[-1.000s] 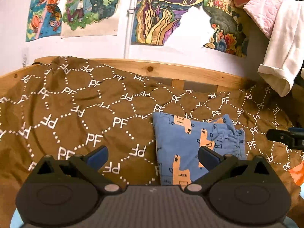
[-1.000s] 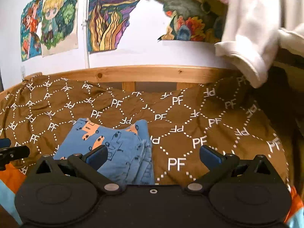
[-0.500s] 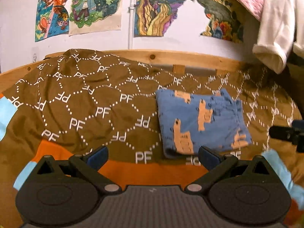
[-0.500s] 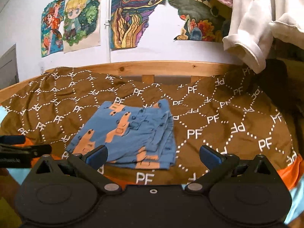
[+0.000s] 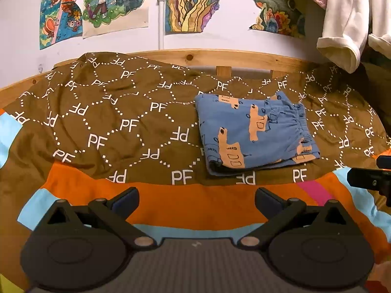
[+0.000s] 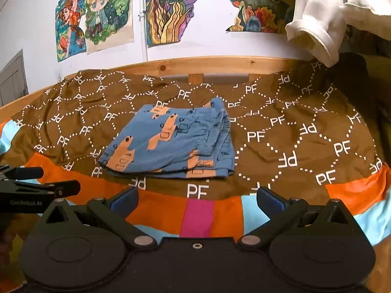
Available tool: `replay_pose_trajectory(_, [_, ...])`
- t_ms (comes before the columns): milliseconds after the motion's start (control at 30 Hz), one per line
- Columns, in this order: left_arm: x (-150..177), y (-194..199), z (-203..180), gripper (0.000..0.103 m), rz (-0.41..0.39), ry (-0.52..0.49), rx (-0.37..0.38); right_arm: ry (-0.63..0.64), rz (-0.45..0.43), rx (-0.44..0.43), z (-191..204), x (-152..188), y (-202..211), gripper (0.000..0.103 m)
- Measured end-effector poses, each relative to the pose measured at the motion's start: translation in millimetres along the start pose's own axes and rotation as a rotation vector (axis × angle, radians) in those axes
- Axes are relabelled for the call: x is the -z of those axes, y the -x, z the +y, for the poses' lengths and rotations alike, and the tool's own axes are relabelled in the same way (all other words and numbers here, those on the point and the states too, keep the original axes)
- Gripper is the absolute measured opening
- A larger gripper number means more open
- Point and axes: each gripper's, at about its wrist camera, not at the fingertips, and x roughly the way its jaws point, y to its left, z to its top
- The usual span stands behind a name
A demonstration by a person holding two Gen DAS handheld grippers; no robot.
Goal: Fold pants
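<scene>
Basically, the pants (image 5: 256, 131) are already a compact folded stack, lying flat on the brown bedspread (image 5: 127, 122), roughly mid-bed and just short of the wooden bed rail (image 6: 220, 64).

- Left gripper (image 5: 196, 196): fingers spread wide, nothing between them, hanging over the orange stripe on the near side of the pants, well apart from the fabric.
- Right gripper (image 6: 196, 196): same, fingers wide and empty, also on the near side of the pants.

Handling, as I judge it: thin printed cotton knit, light and fully limp, with no stiffness to carry a fold on its own. Layers will slide over each other and the stack will splay if lifted from one point. The gathered elastic waistband sits on the pants' right edge, in the left wrist view, and is the thickest, grippiest part. The near edge shows several stacked layer edges.

Where to grab: pinch through all layers at the two near corners, one gripper each, so the stack moves as a unit. The bedspread is soft and wrinkled, so there is a risk of snagging it along with the bottom layer.
</scene>
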Motion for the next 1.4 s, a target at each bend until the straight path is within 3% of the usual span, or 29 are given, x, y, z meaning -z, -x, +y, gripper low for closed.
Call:
replay_pose_trajectory(167, [5.1, 0.7, 1.0, 0.103, 0.029, 0.004, -0.003, -0.011, 0.046, 0.012, -2.0, 3.3, -2.0, 0.102])
replay_pose_trajectory(467, [9.4, 1.1, 2.7, 0.103, 0.062, 0.012, -0.014, -0.022, 0.051, 0.012, -3.8, 0.9, -2.9, 0.102])
replay_pose_trajectory(1400, [6.5, 1.6, 2.2, 0.103, 0.064, 0.016, -0.017, -0.02, 0.053, 0.005, -2.0, 0.6, -5.5, 0.102])
